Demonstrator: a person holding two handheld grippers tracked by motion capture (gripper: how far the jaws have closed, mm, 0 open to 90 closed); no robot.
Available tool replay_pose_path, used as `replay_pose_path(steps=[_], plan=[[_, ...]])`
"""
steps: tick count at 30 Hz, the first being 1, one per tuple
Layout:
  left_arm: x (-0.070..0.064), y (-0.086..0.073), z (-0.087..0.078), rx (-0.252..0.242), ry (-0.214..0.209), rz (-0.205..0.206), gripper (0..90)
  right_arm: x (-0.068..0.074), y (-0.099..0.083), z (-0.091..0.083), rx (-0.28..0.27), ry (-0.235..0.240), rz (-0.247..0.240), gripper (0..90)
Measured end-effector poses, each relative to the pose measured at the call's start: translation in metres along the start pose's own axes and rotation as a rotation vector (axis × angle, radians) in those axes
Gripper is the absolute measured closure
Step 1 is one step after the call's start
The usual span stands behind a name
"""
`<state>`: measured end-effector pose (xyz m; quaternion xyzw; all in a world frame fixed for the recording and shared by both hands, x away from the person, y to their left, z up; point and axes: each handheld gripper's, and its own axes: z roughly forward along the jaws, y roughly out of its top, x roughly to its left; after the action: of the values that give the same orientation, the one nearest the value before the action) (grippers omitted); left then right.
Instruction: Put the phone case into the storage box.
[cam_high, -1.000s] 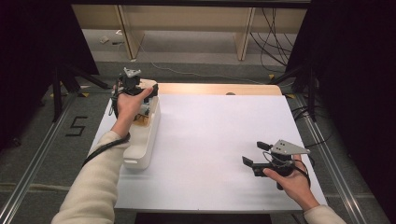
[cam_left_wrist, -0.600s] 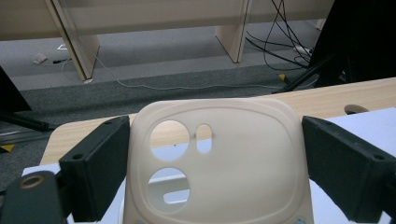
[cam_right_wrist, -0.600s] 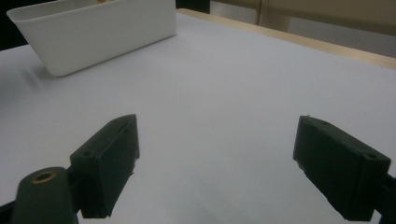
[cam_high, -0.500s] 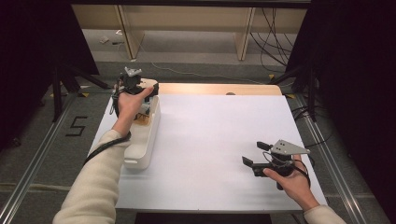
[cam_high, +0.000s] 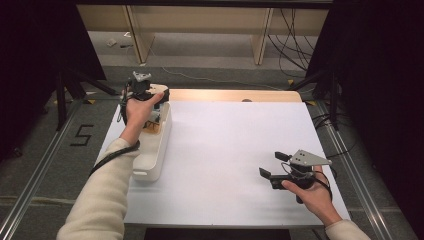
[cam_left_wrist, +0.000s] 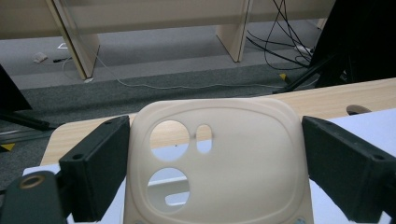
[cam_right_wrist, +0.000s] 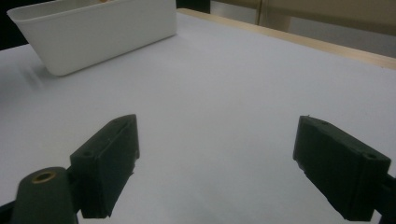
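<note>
Left gripper (cam_left_wrist: 212, 163) clamped, right gripper (cam_right_wrist: 233, 163) agape

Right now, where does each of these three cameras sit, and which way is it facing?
High view: sits above the person's side, looks forward and down on the white table; both forearms and hand-held grippers show.
Left gripper view: rides the left hand-held gripper, faces the far floor and wooden legs; its black jaws flank a cream plastic plate with round holes.
Right gripper view: rides the right hand-held gripper, looks low across the table; its jaws stand apart.
Shared: the high and right gripper views both show the long white plastic bin.
</note>
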<state>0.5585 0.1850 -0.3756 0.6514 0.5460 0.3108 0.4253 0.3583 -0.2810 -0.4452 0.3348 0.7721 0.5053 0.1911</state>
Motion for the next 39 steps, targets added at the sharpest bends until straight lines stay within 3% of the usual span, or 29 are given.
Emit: replay_pose_path(steps=[39], plan=[[-0.004, 0.005, 0.011, 0.019, -0.003, -0.002, 10.7, 0.0, 0.0, 0.0, -0.002, 0.001, 0.002, 15.4]])
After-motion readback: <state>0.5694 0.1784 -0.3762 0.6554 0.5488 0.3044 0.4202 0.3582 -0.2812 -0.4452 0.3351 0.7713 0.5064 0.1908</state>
